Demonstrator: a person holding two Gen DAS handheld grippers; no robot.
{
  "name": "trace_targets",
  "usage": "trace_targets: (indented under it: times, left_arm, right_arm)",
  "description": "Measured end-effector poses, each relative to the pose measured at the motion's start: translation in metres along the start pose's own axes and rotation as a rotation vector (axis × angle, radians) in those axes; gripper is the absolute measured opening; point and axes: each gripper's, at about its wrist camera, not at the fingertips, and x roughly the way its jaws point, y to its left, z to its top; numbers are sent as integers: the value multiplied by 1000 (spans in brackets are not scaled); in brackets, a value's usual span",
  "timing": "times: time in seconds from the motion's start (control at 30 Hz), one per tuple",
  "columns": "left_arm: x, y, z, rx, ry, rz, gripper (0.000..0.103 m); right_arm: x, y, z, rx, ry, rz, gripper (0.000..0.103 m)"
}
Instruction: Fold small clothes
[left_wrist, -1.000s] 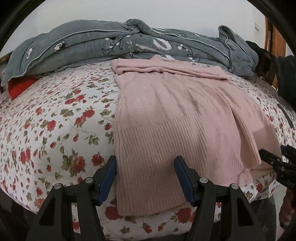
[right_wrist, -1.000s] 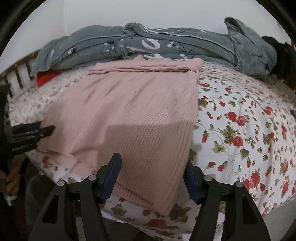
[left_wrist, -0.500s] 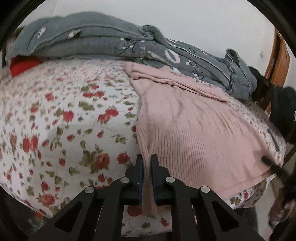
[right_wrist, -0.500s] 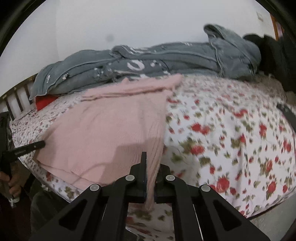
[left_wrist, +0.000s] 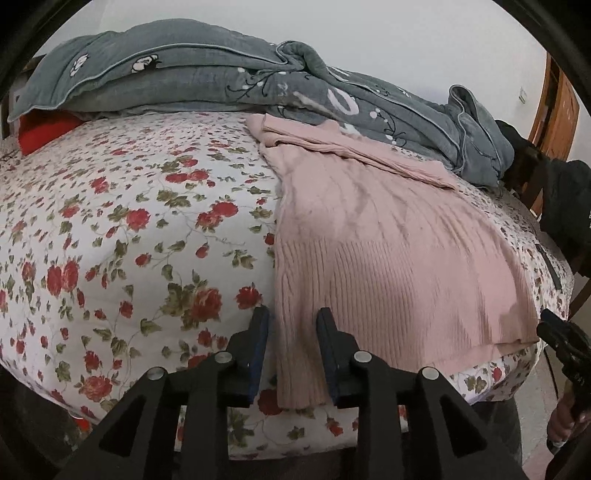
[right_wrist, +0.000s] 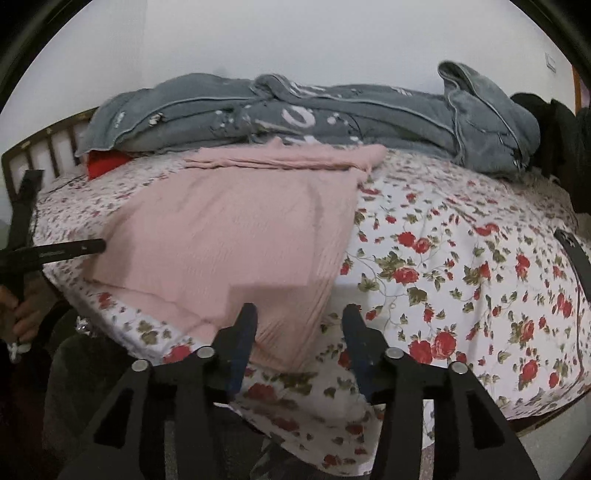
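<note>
A pink ribbed knit sweater (left_wrist: 388, 243) lies flat on the floral bedsheet (left_wrist: 129, 229), its hem hanging over the near bed edge. My left gripper (left_wrist: 293, 332) is open, its jaws standing on either side of the sweater's near left hem corner without clamping it. In the right wrist view the sweater (right_wrist: 236, 236) lies to the left, and my right gripper (right_wrist: 299, 325) is open around its near right hem corner. Each gripper also shows at the edge of the other's view: the right gripper (left_wrist: 565, 343), the left gripper (right_wrist: 66, 249).
A rumpled grey quilt (left_wrist: 229, 81) lies along the far side of the bed, with a red item (left_wrist: 44, 129) under its left end. A wooden headboard (right_wrist: 44, 147) and dark clothing (left_wrist: 565, 199) border the bed. The floral sheet (right_wrist: 461, 266) spreads right of the sweater.
Both grippers were open one second ago, shut on the sweater's hem corners half a second ago, and are open again now. The hem lies back down at the bed edge.
</note>
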Motion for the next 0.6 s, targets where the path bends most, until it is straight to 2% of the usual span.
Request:
trace_targets:
  times: [0.13,0.27,0.3,0.43,0.6]
  left_arm:
    - [-2,-3,-4,9,14,-16,27]
    - [5,-9,-8,31,41,12,29]
    - [7,-10,-9,36,48,22,34]
    - [10,-11,-12,34,39,29,37]
    - [9,-12,-14,36,25,26,37]
  right_arm:
    - [6,3,-2,11,18,-1,50]
    - [20,0,-3,58,31,-19,50]
    - [23,-2,-3,71,26,-28,50]
    - [35,-4,1,78,47,-56,50]
    - [45,-10,3,106,68,-36,50]
